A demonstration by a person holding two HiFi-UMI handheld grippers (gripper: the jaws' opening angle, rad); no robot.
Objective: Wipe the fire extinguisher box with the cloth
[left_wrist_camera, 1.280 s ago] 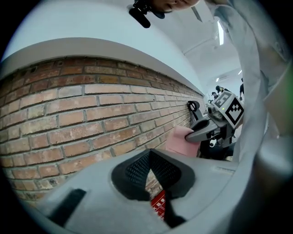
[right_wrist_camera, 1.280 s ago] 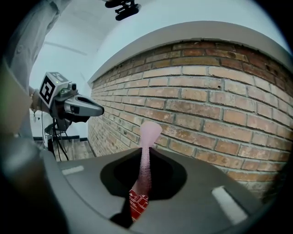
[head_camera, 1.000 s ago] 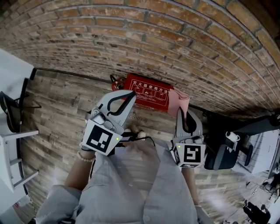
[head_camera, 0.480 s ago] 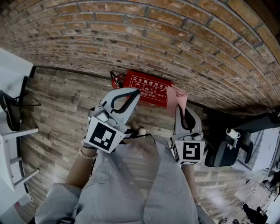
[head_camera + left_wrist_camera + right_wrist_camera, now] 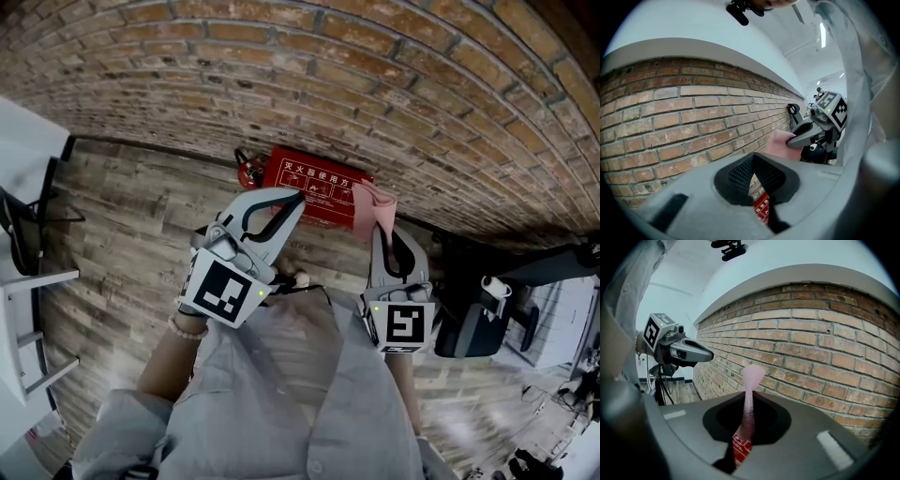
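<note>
Both tongs had crept forward toward the wall over the last second, and the cloth (image 5: 372, 208), which had hung off the box's right end, lay across that end. I judged that the approach was nearly finished and the first wiping pass could begin, though I could not tell whether the cloth was pressing on the surface.

The brick wall (image 5: 375, 84) filled everything ahead of the tongs, and the plank floor (image 5: 131, 225) ran beneath them. The fire extinguisher box (image 5: 314, 192) lay at the foot of the wall, just beyond both sets of tips. Its long axis ran along the wall, crosswise to the way the tongs pointed, and its red printed face was turned up and outward toward me. A stroke along that length would therefore travel sideways, from the right tongs toward the left.

The left tongs (image 5: 298, 197) were closed tip to tip on nothing, hovering over the box's middle with a red sliver (image 5: 761, 208) showing below them. The right tongs (image 5: 381, 227) were clamped on the pink cloth (image 5: 749, 394), which stood up from between the jaws as a narrow pinched fold.
</note>
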